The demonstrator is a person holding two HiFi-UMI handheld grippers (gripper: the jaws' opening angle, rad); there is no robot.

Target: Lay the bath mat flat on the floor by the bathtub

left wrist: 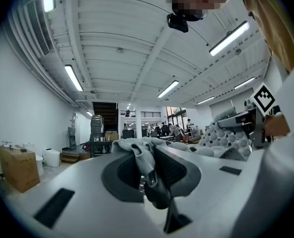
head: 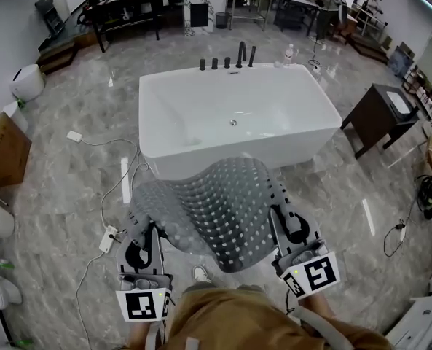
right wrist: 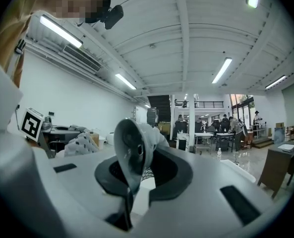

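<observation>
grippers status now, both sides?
left gripper: closed, holding one end of the bath mat.
right gripper: closed, holding the other end of the bath mat.

Head-down, level views; shared bath mat [head: 216, 210]

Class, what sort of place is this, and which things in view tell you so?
Likely a big open workshop or showroom staged as a bathroom: a freestanding bathtub stands on a marble-look floor, with work tables behind and strip lights overhead.
</observation>
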